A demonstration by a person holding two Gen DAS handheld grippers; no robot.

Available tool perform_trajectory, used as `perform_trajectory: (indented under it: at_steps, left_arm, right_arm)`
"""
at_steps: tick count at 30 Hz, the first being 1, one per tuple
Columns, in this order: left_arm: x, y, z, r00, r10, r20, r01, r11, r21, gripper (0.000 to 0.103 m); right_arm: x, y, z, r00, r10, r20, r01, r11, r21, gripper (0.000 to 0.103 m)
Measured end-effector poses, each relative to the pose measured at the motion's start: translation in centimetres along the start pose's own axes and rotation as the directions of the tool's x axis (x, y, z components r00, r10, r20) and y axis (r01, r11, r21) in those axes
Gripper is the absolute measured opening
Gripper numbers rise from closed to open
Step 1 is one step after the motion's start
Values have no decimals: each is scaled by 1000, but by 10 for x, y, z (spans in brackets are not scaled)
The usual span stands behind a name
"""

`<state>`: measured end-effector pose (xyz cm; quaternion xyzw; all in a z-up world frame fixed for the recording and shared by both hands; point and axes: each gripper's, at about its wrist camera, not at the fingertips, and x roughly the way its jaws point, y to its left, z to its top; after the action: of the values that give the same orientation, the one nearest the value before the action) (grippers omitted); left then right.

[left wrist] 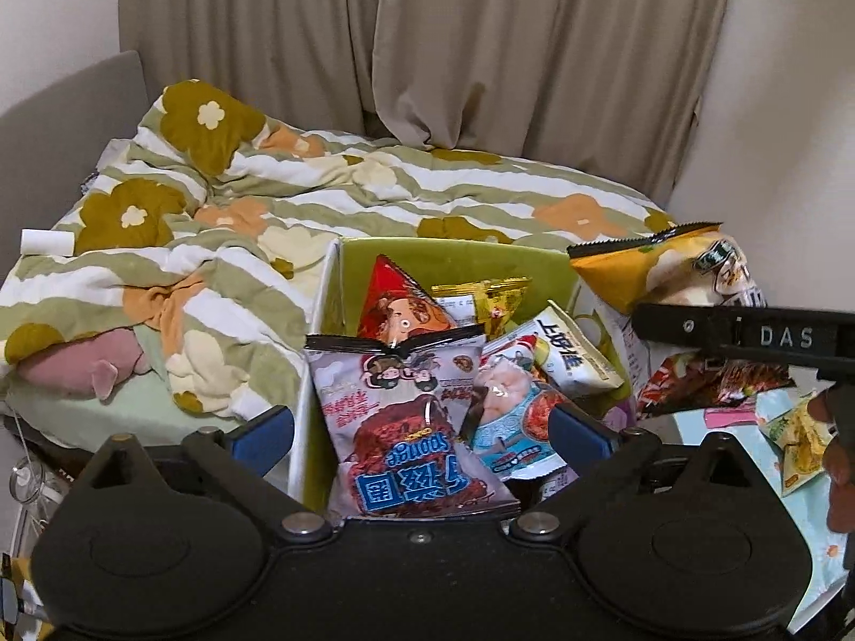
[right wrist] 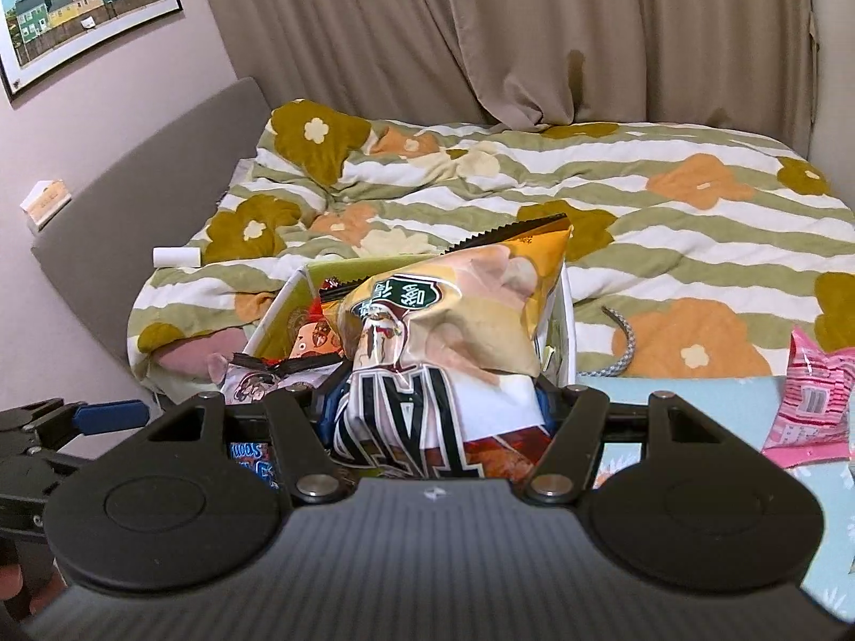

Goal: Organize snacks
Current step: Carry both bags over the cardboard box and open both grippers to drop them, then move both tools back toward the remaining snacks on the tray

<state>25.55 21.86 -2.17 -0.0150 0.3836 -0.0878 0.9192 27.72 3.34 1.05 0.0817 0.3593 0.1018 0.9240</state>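
Left wrist view: the bed w/ floral quilt fills most of the scene and serves as the backdrop; the box, green inside w/ white walls, stands at its near edge, prob so both hands can reach it from this side. It's the collection point for the snacks. Already in it: a grey-purple bag nearest the camera, standing on end against the near wall, a red bag behind, a gold packet toward the back, plus a light-blue bag and a white packet leaning to the right. They lean on each other, which keeps them upright and saves room.

The left gripper sits just over the near wall w/ jaws spread wide, one blue pad either side of the grey-purple bag, not pressing it. Looks like a release, bag resting in the box on its own.

Right wrist view: the right gripper is clamped on a big yellow chip bag, grip low on the bag so the top stands up above the box. It hangs over the box's right part, so I'd judge it goes in next; space is tight there.

Smaller leftovers wait outside on the light-blue cloth: a pink packet, and a small yellow-green packet.
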Motion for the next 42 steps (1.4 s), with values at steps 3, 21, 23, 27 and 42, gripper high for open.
perform_trajectory:
  at_steps: [3,21,23,27,42]
  left_arm:
    - [3,2,2,1000,24,-1,-24,1000,-11,103]
    - [17,-3,3,995,94,-24,-95,995,-27,103]
    - [15,-4,3,995,95,-20,-95,995,-24,103]
    - [11,-7,5,995,97,-13,-97,995,-15,103]
    - [-26,-27,4,996,69,49,-71,997,39,103]
  right_arm:
    - [6,3,5,1000,-2,-9,2,1000,-15,79]
    - [52,-9,11,999,48,-16,-48,999,6,103]
    - [49,-9,9,999,44,-8,-44,999,-2,103]
    - [41,-9,7,999,48,10,-48,999,-4,103]
    - [-21,-4,-6,995,-7,99,7,1000,-3,103]
